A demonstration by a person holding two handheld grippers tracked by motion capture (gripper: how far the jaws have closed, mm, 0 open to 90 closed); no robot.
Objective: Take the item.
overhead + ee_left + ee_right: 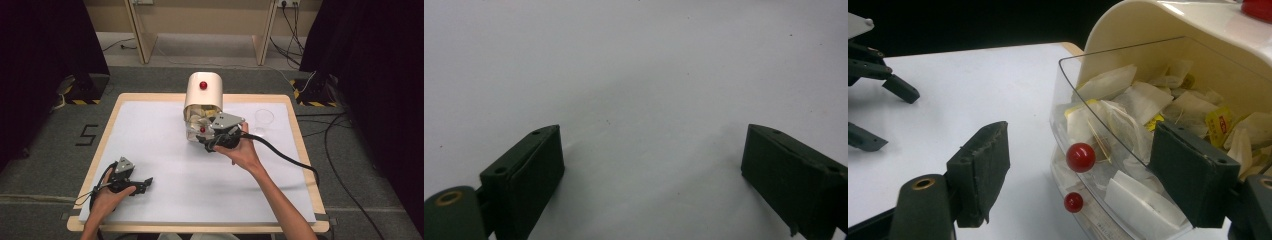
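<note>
A cream tea-bag dispenser (pixel 203 91) with a red knob on top stands at the back middle of the table. Its clear front flap (pixel 1108 90) is swung open, and paper tea bags (pixel 1143 102) fill the inside. My right gripper (pixel 1083 170) is open at that flap. The flap's red knob (pixel 1080 156) sits between the jaws, untouched. One jaw stays outside and the other reaches over the tea bags. A second red knob (pixel 1073 202) shows lower down. My left gripper (pixel 145 184) rests open on the table at the front left, with nothing between its jaws (pixel 651 165).
An empty clear glass (pixel 263 118) stands right of the dispenser, near the right hand. The white table top (pixel 165 145) ends in a wooden rim. The right gripper's black cable (pixel 290 160) trails off to the right. Dark curtains hang on both sides.
</note>
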